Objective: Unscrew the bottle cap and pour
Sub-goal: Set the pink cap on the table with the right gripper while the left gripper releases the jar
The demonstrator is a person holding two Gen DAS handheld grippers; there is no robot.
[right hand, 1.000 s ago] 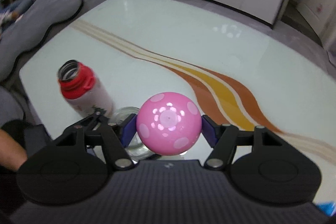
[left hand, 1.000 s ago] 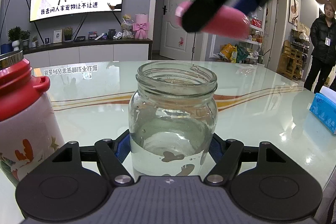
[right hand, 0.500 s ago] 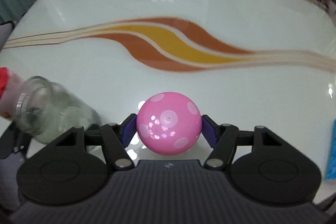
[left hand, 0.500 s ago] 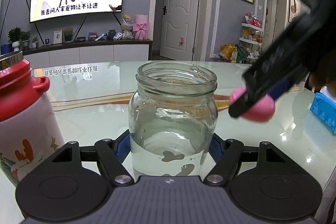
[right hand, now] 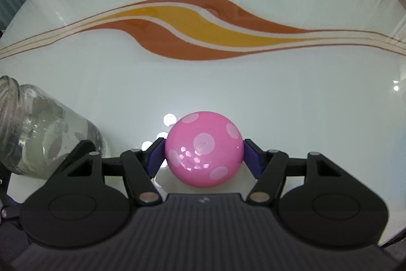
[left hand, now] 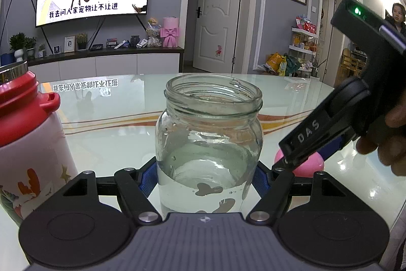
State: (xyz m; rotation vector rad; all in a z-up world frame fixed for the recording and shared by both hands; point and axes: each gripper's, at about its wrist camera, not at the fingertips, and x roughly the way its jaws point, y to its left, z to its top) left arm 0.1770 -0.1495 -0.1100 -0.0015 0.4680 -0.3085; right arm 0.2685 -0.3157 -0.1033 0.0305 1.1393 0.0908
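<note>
On my left wrist view, the left hand-held gripper (left hand: 205, 178) sits low in the middle of the frame with its blue pads pressed against both sides of the glass jar (left hand: 209, 139), which stands upright and lidless on the tabletop (left hand: 114, 128), part-filled with clear liquid. At the left edge of that frame I see the bottle (left hand: 28, 144), white with a red collar and an uncovered metal mouth, standing just beside the jar. From the right edge the right hand-held gripper (left hand: 299, 164) reaches down at a slant, a hand (left hand: 388, 141) wrapped around its black body, and only a sliver of the pink cap (left hand: 308, 165) shows beneath it, low near the tabletop just right of the jar. On my right wrist view, the right hand-held gripper (right hand: 204, 154) is clamped on the pink cap (right hand: 204, 153), a rounded dome with paler spots, held in the lower middle of the frame and pointing steeply down at the tabletop (right hand: 279, 98); I cannot tell whether the cap touches the glass surface. The jar (right hand: 38, 133) appears at the left edge of this frame, near the cap but apart from it. The orange and yellow wave stripe (right hand: 203, 27) runs across the upper half.
</note>
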